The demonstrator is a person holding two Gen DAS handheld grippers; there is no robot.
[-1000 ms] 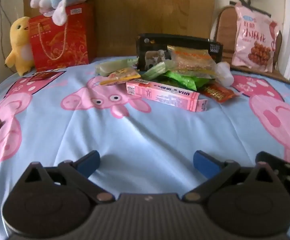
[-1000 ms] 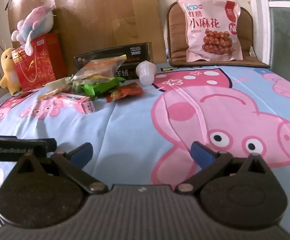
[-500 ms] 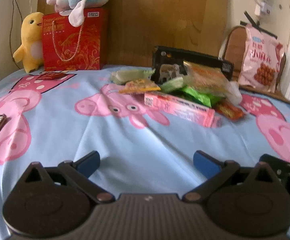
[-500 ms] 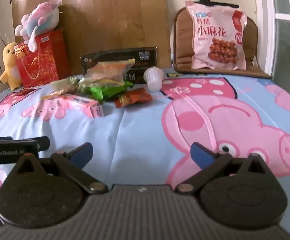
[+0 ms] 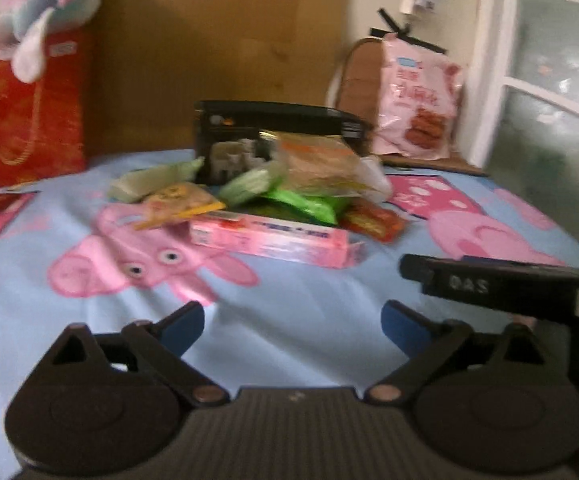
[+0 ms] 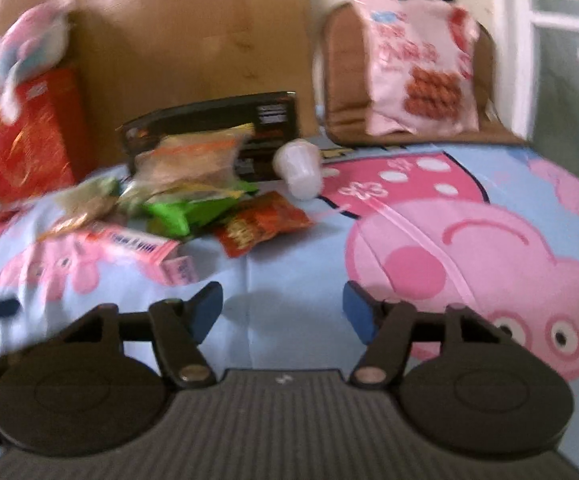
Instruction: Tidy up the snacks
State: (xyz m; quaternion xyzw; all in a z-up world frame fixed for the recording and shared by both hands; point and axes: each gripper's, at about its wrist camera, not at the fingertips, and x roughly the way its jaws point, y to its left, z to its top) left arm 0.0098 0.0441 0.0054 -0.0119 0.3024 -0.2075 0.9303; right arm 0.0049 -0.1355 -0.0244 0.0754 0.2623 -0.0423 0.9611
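A heap of snacks lies mid-bed: a long pink box [image 5: 269,240] [image 6: 137,248], a green packet [image 5: 309,204] [image 6: 177,212], a red packet [image 5: 373,220] [image 6: 261,224], an orange clear bag [image 5: 317,160] [image 6: 193,156], a white cup [image 6: 299,168] and a black box [image 5: 277,128] [image 6: 217,128] behind. My left gripper [image 5: 291,326] hangs open over bare sheet, short of the pink box. My right gripper [image 6: 283,312] is empty, its jaws closing, just in front of the red packet and the pink box's end. Part of the right gripper's body [image 5: 501,284] shows in the left wrist view.
A large pink snack bag [image 5: 417,96] [image 6: 417,64] leans on a brown chair at the back right. A red gift bag [image 5: 21,120] [image 6: 25,136] with a plush toy [image 5: 37,4] on it stands back left against cardboard. The blue pig-print sheet [image 6: 449,240] spreads to the right.
Both views have swung and come nearer the snack heap, now blurred. The right gripper's fingertips stand closer together than before. The right gripper's body now reaches further into the left wrist view.
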